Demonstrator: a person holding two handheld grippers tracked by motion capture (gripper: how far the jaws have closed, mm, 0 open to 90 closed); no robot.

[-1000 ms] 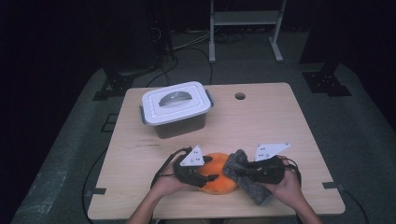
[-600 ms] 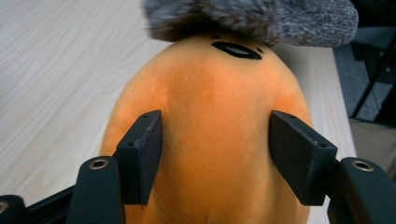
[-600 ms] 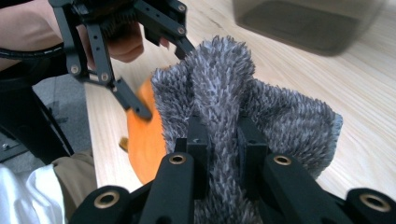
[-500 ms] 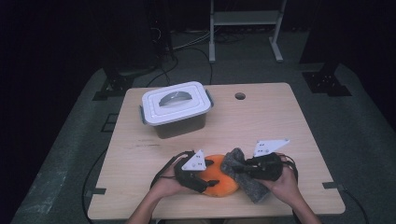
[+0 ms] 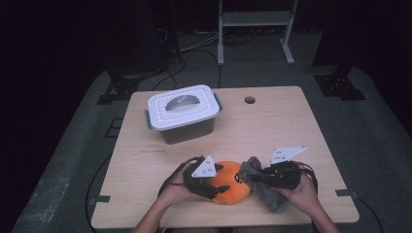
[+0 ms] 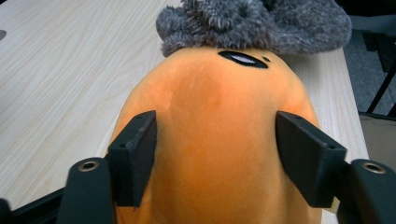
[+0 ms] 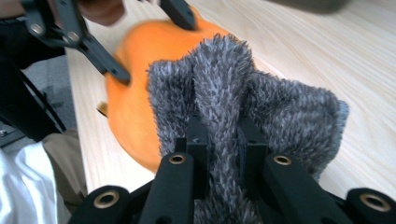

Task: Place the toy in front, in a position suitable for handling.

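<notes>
Both my grippers are on the soft things at the near edge of the table.

My left gripper straddles the orange plush toy, one jaw against each flank, and those jaws have just been closing in on it. My right gripper is clenched on a fold of the grey fuzzy cloth, pinched tight between the pads. The cloth lies just right of the toy and touches its far end, draped over the edge beside a black stitched mark. A white lidded box stands well apart on the far left of the wooden table.
</notes>
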